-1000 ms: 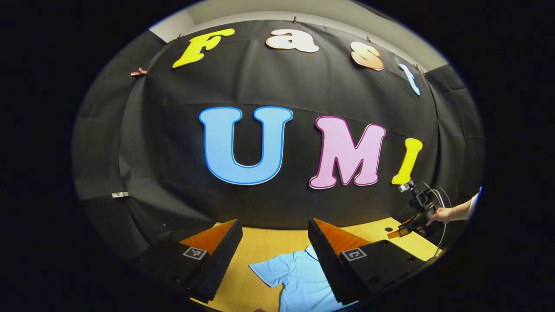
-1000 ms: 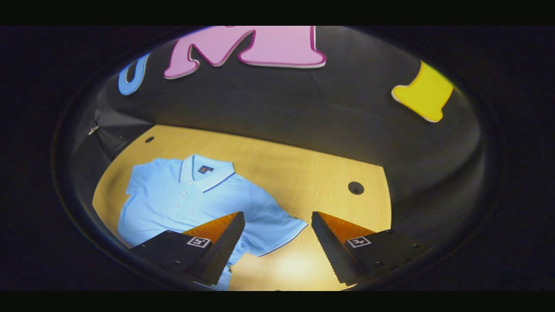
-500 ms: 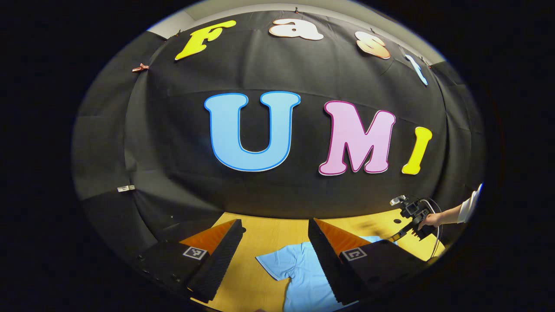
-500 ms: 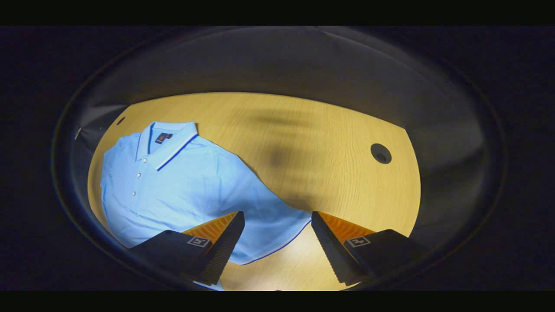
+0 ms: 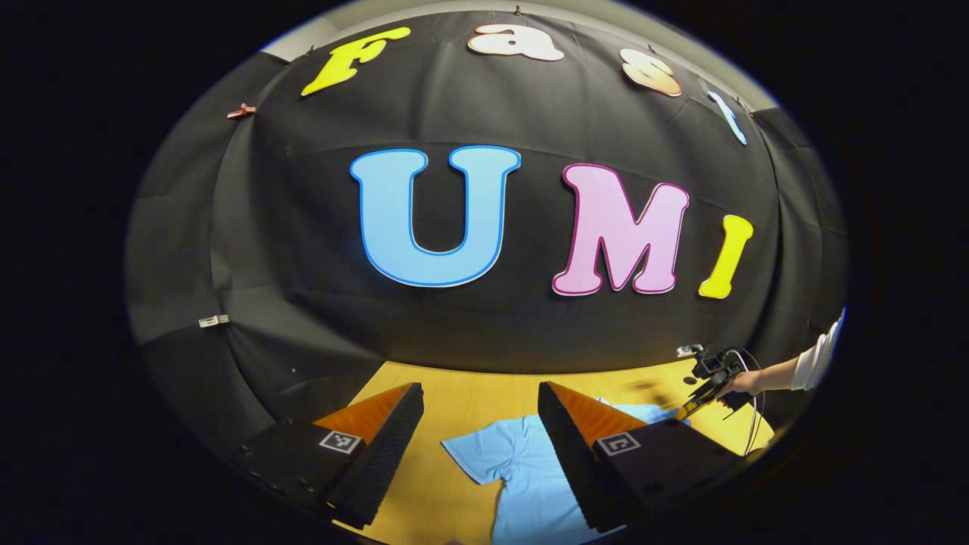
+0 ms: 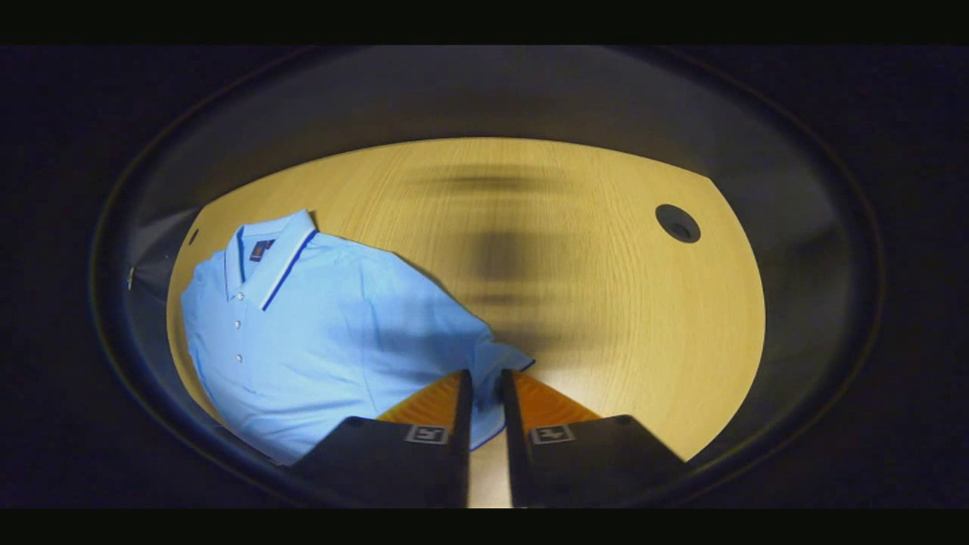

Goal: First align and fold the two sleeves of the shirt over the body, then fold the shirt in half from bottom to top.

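A light blue polo shirt (image 6: 325, 333) lies flat on the yellow wooden table (image 6: 606, 303), collar toward the far left. My right gripper (image 6: 485, 375) is shut on the hem of the shirt's near sleeve (image 6: 500, 357), with fabric pinched in the narrow gap between its fingers. In the left gripper view, my left gripper (image 5: 479, 387) hangs open above the table. The shirt's other sleeve (image 5: 484, 454) lies below and between its fingers. Far to the right there, a hand (image 5: 738, 384) holds the right gripper (image 5: 685, 410) low over the shirt.
A round hole (image 6: 677, 222) sits in the table at the far right. The black cloth wall (image 5: 484, 325) rises directly behind the table's back edge. Bare wood spreads to the right of the shirt.
The right gripper dropped toward the table and went from wide open to shut on the sleeve hem. The left gripper stayed open and barely shifted.
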